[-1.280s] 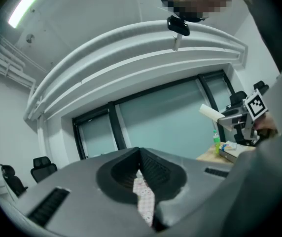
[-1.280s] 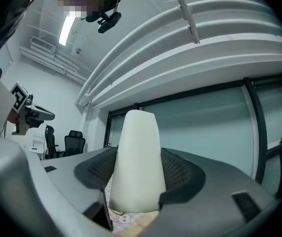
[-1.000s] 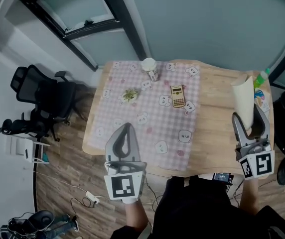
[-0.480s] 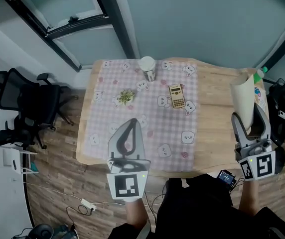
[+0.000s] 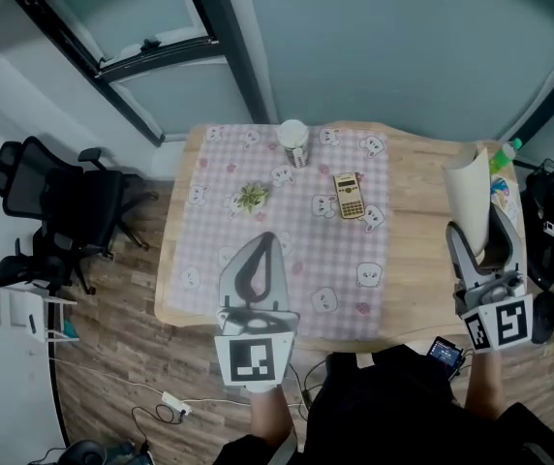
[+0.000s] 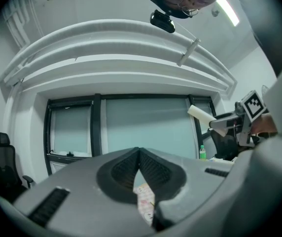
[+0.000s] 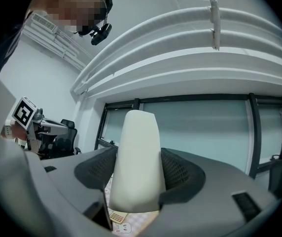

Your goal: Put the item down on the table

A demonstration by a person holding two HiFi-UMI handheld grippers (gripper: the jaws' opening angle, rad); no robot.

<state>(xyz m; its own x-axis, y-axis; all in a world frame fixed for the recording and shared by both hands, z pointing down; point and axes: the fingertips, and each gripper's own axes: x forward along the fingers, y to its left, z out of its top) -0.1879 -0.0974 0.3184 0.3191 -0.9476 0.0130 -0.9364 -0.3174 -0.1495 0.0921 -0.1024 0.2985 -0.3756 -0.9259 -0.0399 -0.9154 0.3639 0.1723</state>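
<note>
Nearest the person, left gripper (image 5: pixel 262 242): jaws closed tip to tip on nothing, held idle over the near edge of the table (image 5: pixel 417 223). Right gripper (image 5: pixel 486 245): pads clamped on the cream item (image 5: pixel 471 187), which projects beyond the fingertips. It appears to hang over bare wood at the table's right, probably the free spot for setting it down, and is not yet released. Beyond, on the cloth (image 5: pixel 287 250): calculator (image 5: pixel 349 194), sprig (image 5: pixel 252 198), cup (image 5: pixel 293 136).
</note>
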